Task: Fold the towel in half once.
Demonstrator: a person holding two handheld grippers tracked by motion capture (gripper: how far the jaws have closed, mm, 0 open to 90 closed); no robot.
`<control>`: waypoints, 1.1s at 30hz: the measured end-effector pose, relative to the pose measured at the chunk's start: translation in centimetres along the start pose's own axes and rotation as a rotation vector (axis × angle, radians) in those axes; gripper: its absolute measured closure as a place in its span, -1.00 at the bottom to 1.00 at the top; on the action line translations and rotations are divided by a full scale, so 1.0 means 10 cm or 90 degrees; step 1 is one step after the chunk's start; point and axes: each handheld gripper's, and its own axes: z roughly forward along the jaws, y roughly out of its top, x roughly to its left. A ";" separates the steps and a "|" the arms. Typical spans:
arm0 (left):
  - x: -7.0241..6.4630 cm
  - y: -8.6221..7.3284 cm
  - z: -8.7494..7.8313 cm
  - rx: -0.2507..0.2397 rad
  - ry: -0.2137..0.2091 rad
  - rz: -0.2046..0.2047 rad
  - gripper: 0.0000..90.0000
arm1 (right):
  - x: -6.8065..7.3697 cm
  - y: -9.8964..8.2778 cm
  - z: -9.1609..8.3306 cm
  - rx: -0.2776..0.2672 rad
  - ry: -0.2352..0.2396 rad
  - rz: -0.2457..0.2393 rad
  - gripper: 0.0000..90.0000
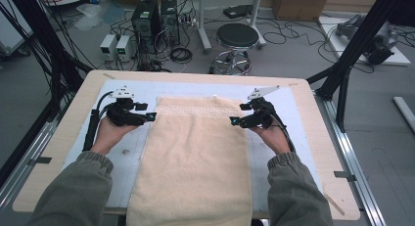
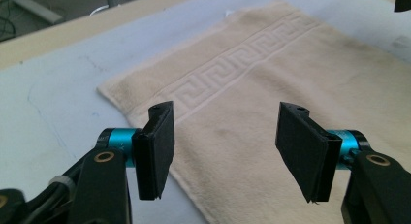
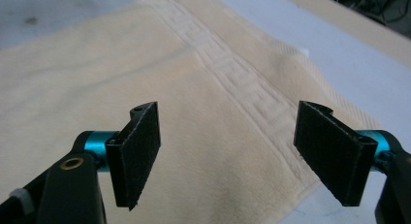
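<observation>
A beige towel (image 1: 195, 152) is lying flat on the grey mat (image 1: 298, 118) that is covering the wooden counter (image 1: 58, 152). In the high view the towel is running from the middle of the mat toward 6 o'clock, where its near end is hanging over the counter edge, and its far end with a woven key-pattern band (image 1: 193, 110) is pointing to 12 o'clock. The left gripper (image 1: 150, 117) is standing at the far left corner of the towel, at about 10 o'clock from the towel's middle, and its tips are pointing inward toward 3 o'clock. The right gripper (image 1: 235, 121) is standing at the far right corner, at about 2 o'clock, and its tips are pointing toward 9 o'clock. In the left gripper view, the left gripper (image 2: 223, 151) is keeping its jaws wide apart with nothing between them; the towel (image 2: 271, 88) is lying under and beyond them, and its corner is showing at 10 o'clock. In the right gripper view, the right gripper (image 3: 228, 153) is also keeping its jaws wide apart and is holding nothing; the towel (image 3: 97, 73) is lying below them, and its edge is running toward 5 o'clock. I cannot tell if the jaw tips are touching the cloth. Behind the counter, at 12 o'clock, a black stool (image 1: 237, 37) is standing on the floor.
</observation>
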 end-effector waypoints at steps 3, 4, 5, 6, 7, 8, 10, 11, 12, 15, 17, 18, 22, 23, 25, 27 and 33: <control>0.04 -0.06 0.13 0.005 0.002 -0.009 -0.11 | -0.10 -0.08 0.13 0.021 -0.014 0.016 -0.44; 0.04 -0.08 0.18 0.008 0.004 -0.007 -0.10 | -0.14 -0.11 0.18 0.020 -0.020 0.032 -0.40; 0.03 -0.09 0.23 0.012 0.004 -0.005 -0.10 | -0.14 -0.11 0.18 0.020 -0.020 0.032 -0.40; 0.03 -0.10 0.28 0.018 0.006 -0.001 -0.08 | -0.16 -0.13 0.21 0.021 -0.030 0.035 -0.40; 0.02 -0.12 0.32 0.021 0.009 -0.002 -0.06 | -0.17 -0.15 0.22 0.026 -0.039 0.038 -0.36; 0.01 -0.14 0.36 0.026 0.013 0.001 -0.02 | -0.19 -0.19 0.26 0.028 -0.053 0.039 -0.31; 0.01 -0.17 0.44 0.036 0.018 -0.003 -0.01 | -0.20 -0.22 0.28 0.028 -0.056 0.047 -0.26; 0.01 -0.19 0.47 0.040 0.019 -0.005 0.01 | -0.21 -0.26 0.29 0.025 -0.053 0.053 -0.24; 0.01 -0.20 0.50 0.041 0.019 -0.010 0.06 | -0.23 -0.33 0.32 0.029 -0.061 0.057 -0.21; 0.00 -0.23 0.58 0.055 0.017 -0.019 0.17 | -0.24 -0.38 0.34 0.038 -0.071 0.062 -0.18; 0.01 -0.25 0.61 0.067 0.020 -0.017 0.21 | -0.24 -0.42 0.37 0.041 -0.072 0.067 -0.08; 0.01 -0.27 0.63 0.076 0.022 -0.020 0.26 | -0.24 -0.44 0.38 0.044 -0.074 0.069 -0.04; -0.01 -0.27 0.64 0.080 0.052 -0.007 0.46 | -0.21 -0.44 0.41 0.040 -0.085 0.070 0.26; -0.03 -0.27 0.65 0.082 0.059 -0.004 0.51 | -0.20 -0.43 0.41 0.044 -0.092 0.065 0.36; -0.03 -0.26 0.65 0.084 0.067 -0.009 0.61 | -0.20 -0.42 0.42 0.047 -0.086 0.064 0.53; -0.02 -0.26 0.65 0.085 0.059 -0.016 0.78 | -0.20 -0.41 0.42 0.051 -0.074 0.066 0.73; -0.01 -0.24 0.58 0.080 0.052 -0.026 0.92 | -0.18 -0.38 0.37 0.051 -0.037 0.072 0.88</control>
